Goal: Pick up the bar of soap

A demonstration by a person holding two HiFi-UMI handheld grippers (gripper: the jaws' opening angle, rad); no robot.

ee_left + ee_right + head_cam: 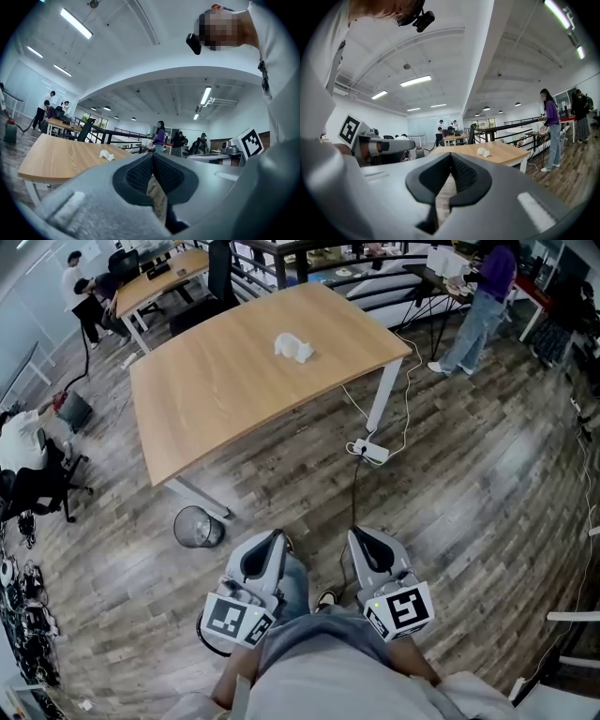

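Both held low against the body, judged pre-approach: left gripper [276,538] and right gripper [357,536] jaws closed, empty. White bar of soap [293,348] lies on table [216,399], 12 o'clock, well apart

The small, white, lumpy bar of soap [293,348] lies on the light wooden counter [216,395], in its far right part, nearer the far edge than the near one. Its outline is irregular, with 1 end standing slightly higher than the other.
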